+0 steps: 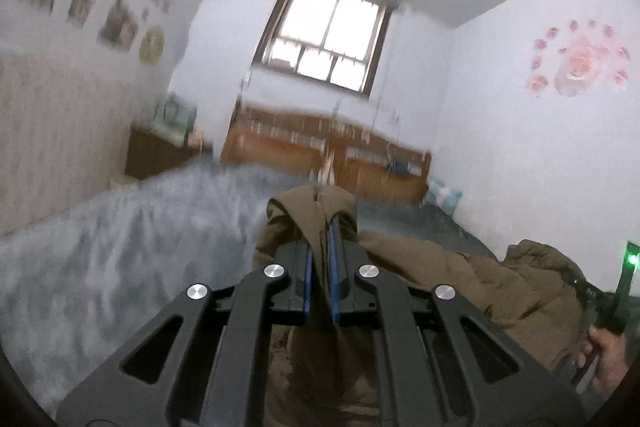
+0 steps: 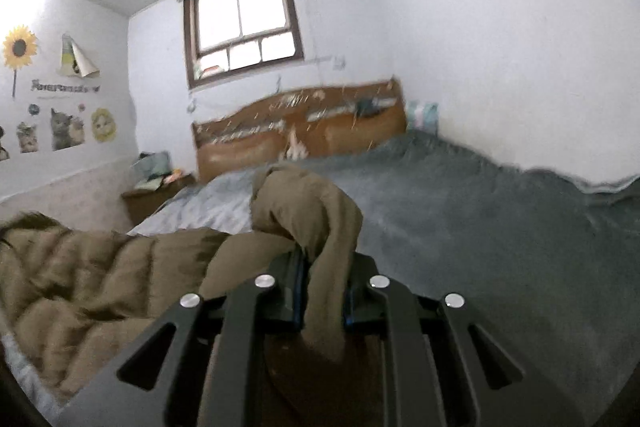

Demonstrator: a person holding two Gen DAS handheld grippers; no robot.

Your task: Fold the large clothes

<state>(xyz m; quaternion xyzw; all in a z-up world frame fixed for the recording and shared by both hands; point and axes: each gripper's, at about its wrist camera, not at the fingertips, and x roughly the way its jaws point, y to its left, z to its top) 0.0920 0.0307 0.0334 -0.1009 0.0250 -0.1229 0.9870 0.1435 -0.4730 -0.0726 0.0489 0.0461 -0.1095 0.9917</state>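
Both the left tongs [image 1: 320, 267] and right tongs [image 2: 322, 291] are pinching shut on bunched ends of the brown jacket [image 2: 100, 267], which is stretching sideways between them above the bed [image 2: 480, 211].

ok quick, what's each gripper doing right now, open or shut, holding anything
Left gripper: shut on a fold of the brown padded coat.
Right gripper: shut on another bunched part of the same coat, above the grey bedspread.
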